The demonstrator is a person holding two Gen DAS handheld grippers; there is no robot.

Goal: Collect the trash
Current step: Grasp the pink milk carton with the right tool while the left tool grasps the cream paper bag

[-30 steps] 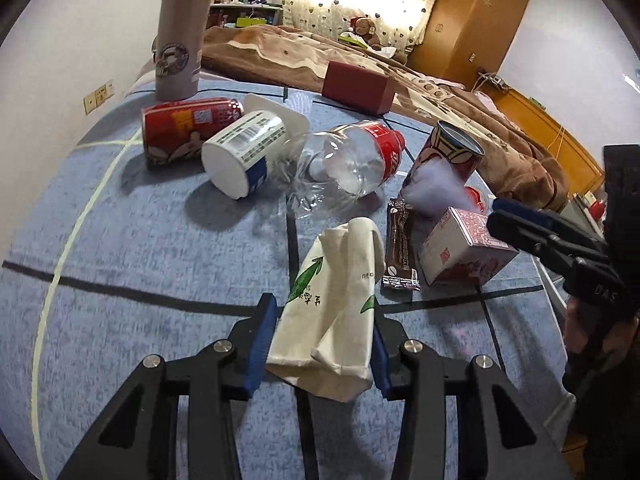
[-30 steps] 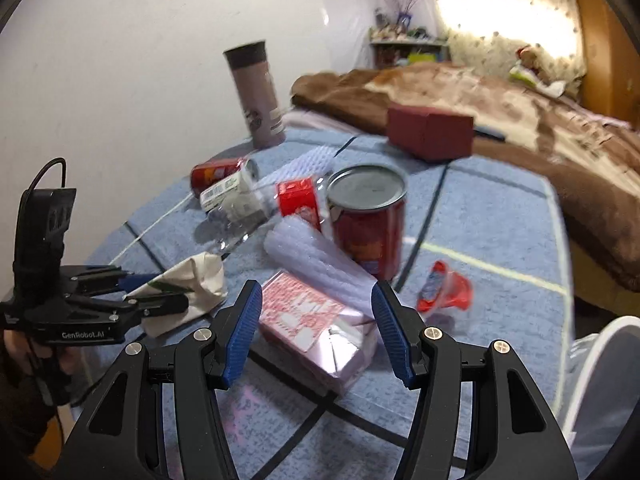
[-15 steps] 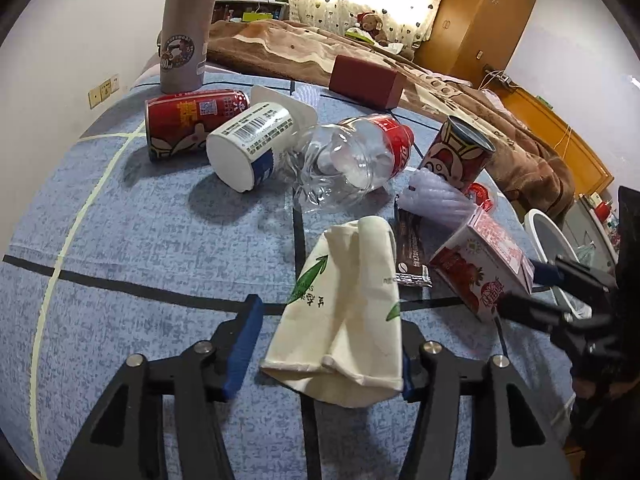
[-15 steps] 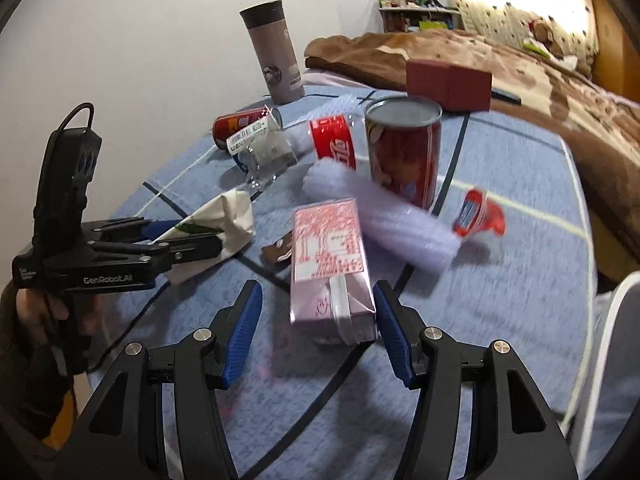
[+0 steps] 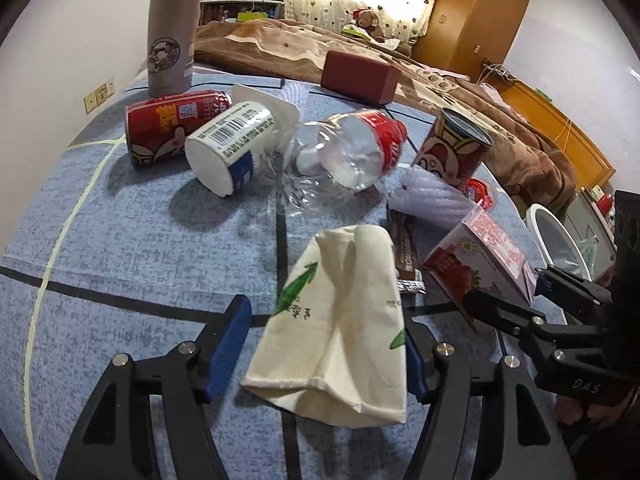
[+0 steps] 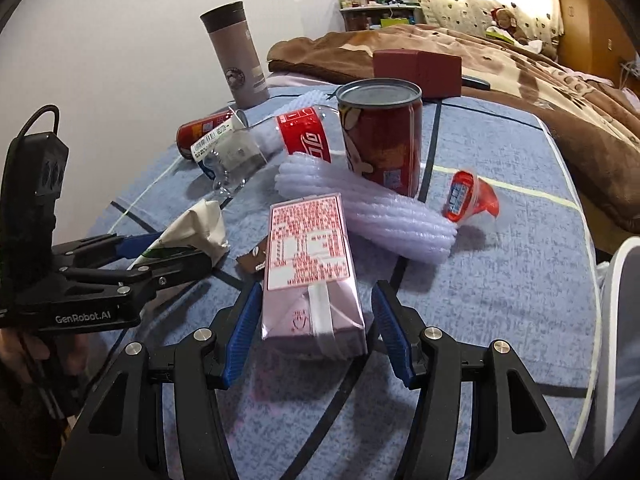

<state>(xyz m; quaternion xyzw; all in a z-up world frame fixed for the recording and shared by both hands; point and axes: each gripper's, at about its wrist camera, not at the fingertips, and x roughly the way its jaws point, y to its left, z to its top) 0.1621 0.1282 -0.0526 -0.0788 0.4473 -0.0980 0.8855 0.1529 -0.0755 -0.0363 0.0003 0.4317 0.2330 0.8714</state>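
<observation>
Right, my left gripper (image 5: 324, 350) has just been opening and now stands spread around the crushed paper cup (image 5: 340, 320), which lies on its side on the blue bedspread (image 5: 120, 240); the left pad is clear of the paper, and the right one is hidden behind the cup's edge, so I read this as no grip. My right gripper (image 6: 312, 334) is spread too, straddling the pink carton (image 6: 310, 268) with a gap on both sides. The carton lies flat, its far end near the white foam sleeve (image 6: 372, 208) and the upright red can (image 6: 380, 136), with a brown wrapper (image 6: 254, 260) tucked at its left edge. To take the carton well, I would centre the pads on its long side walls, come low enough to catch the body and not the folded top, then close gently, as a thin carton probably buckles. The white bin rim (image 6: 616, 320) sits just to the right.
</observation>
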